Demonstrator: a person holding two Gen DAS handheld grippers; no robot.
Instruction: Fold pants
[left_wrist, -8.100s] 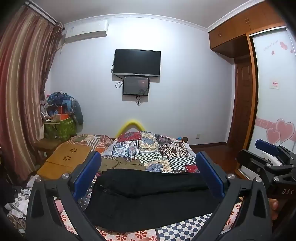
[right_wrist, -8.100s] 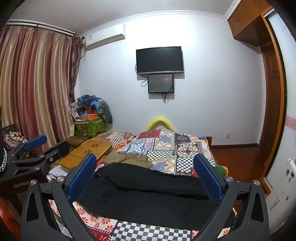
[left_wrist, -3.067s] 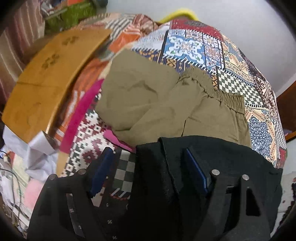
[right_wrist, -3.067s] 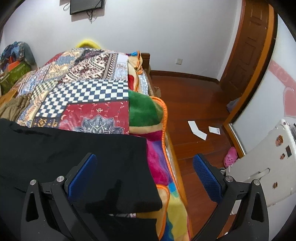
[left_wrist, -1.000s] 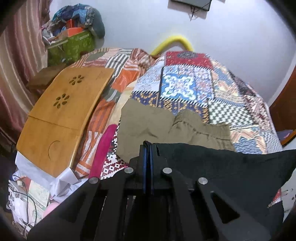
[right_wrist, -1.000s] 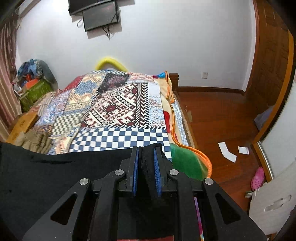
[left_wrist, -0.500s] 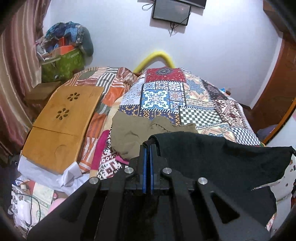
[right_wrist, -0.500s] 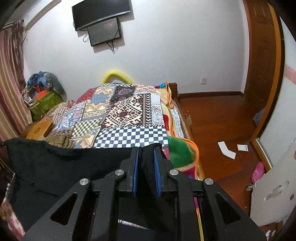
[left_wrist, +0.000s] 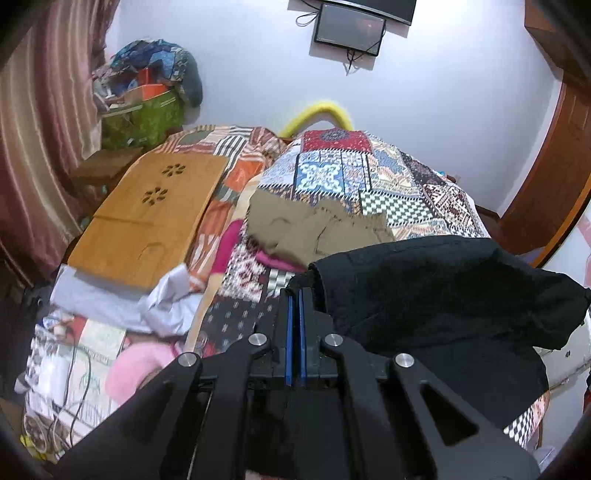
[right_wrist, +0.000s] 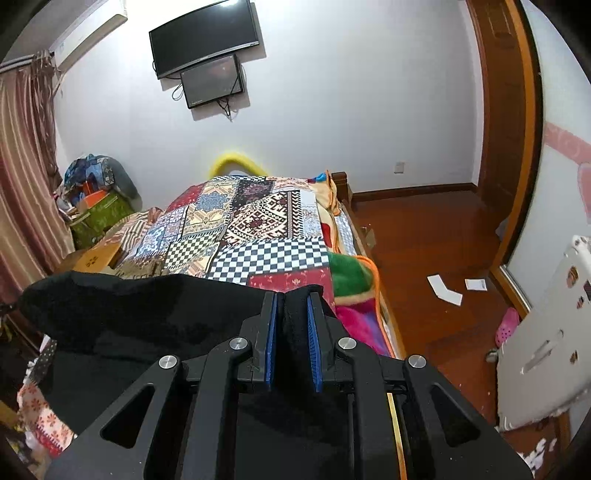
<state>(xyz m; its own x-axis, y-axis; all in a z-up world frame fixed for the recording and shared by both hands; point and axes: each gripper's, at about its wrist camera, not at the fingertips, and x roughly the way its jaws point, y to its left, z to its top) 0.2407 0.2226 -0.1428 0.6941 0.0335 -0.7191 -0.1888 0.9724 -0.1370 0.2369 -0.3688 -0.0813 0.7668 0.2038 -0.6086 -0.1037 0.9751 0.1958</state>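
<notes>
patchwork bed (left_wrist: 369, 177) below, black pants (left_wrist: 443, 295) stretched above it between my grippers: left gripper (left_wrist: 294, 295) pinching one corner, right gripper (right_wrist: 292, 295) clamped on a thicker bunch, probably the waistband.

A pale white wall (right_wrist: 351, 110) carries a black flat television (right_wrist: 204, 34) with a smaller dark screen (right_wrist: 212, 81) just below. Striped reddish curtains (left_wrist: 40, 122) hang at one side. The bed's patchwork quilt (right_wrist: 258, 221) lies beside a polished reddish wooden floor (right_wrist: 424, 236) and a brown wooden door (right_wrist: 506, 110). A light bamboo lap tray (left_wrist: 147, 214) lies beside the quilt.
</notes>
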